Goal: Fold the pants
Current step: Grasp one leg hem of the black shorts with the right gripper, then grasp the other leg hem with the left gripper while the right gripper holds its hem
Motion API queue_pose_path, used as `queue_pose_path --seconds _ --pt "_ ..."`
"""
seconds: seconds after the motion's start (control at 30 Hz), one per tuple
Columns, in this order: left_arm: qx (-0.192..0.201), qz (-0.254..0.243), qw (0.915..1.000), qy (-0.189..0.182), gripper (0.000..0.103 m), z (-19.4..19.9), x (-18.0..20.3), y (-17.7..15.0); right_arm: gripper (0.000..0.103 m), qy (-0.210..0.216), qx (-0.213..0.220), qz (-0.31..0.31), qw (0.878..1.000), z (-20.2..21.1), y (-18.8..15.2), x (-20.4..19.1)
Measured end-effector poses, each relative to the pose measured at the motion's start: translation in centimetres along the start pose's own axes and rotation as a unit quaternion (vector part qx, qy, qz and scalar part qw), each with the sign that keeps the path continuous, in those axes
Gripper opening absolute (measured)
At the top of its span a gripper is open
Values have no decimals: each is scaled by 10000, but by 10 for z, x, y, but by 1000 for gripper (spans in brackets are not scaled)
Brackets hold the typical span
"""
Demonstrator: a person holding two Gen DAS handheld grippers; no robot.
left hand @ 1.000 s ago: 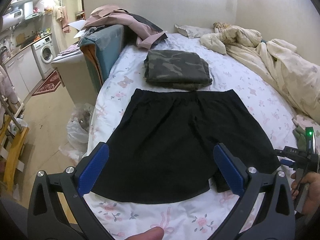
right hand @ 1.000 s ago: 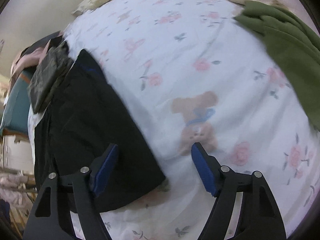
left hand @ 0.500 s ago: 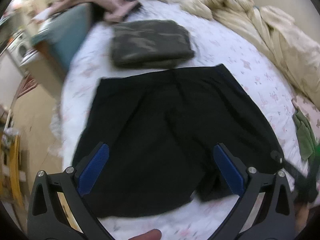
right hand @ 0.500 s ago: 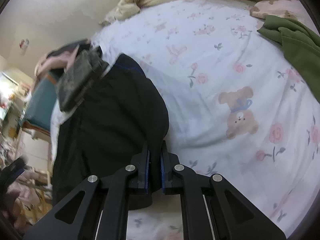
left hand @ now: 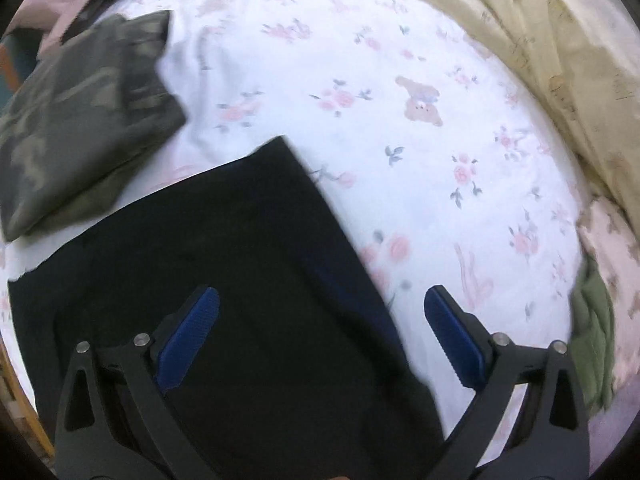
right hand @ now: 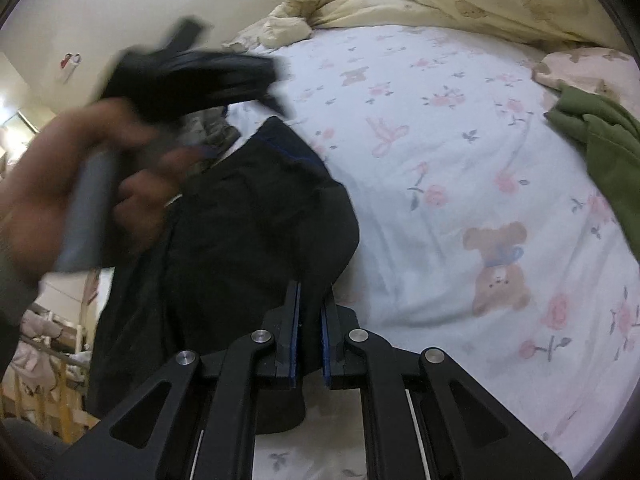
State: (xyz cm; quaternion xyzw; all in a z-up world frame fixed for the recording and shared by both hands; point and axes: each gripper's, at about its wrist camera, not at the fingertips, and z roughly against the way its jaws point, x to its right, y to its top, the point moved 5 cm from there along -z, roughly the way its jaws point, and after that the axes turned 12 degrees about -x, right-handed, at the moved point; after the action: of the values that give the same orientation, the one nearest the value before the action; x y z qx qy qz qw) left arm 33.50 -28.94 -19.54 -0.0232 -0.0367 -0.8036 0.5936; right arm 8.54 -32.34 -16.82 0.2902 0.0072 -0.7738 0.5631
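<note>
Black pants (left hand: 224, 280) lie on the floral bed sheet (left hand: 420, 128). My left gripper (left hand: 320, 332) is open, its blue pads hovering over the pants' right side near the waistband corner, holding nothing. In the right wrist view my right gripper (right hand: 308, 320) is shut on a hem of the black pants (right hand: 256, 232) and lifts that leg up off the sheet. The left hand and its gripper (right hand: 180, 76) show blurred at the upper left of that view, above the pants.
Folded camouflage pants (left hand: 80, 120) lie beyond the black pants at the left. A cream duvet (left hand: 560, 40) is heaped along the right and far side. A green garment (right hand: 600, 152) lies on the right edge of the bed.
My left gripper has swung forward and right over the pants toward the waistband. My right gripper, shut on the leg hem half a second ago, has lifted it higher.
</note>
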Motion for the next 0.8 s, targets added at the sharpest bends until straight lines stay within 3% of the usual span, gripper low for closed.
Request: queue_pose_path --seconds 0.1,0.17,0.2,0.23,0.33,0.43,0.67,0.8 --pt "-25 -90 9990 439 98 -16 3 14 8 96 -122 377 9992 -3 -5 -13" --pt "-76 -136 9986 510 90 -24 1 18 7 232 -235 535 9980 -7 -8 -20" --pt "-129 -225 9981 554 82 -28 0 20 7 270 -283 588 9975 -8 -9 -22" --pt "-188 -313 9975 610 67 -31 0 21 7 322 -352 687 9965 -11 -11 -26" --pt "-355 -669 9947 699 46 -36 0 21 6 469 -623 1030 9916 -19 -18 -40" --pt "-349 -751 9927 876 6 -27 -11 17 6 547 -775 1332 9865 -23 -24 -56" --pt "86 -1030 9914 806 3 49 -48 3 6 885 -708 1770 9777 -11 -27 -95" --pt "298 -856 9940 617 2 96 -88 -2 6 1198 -603 2304 9638 2 -35 -138"
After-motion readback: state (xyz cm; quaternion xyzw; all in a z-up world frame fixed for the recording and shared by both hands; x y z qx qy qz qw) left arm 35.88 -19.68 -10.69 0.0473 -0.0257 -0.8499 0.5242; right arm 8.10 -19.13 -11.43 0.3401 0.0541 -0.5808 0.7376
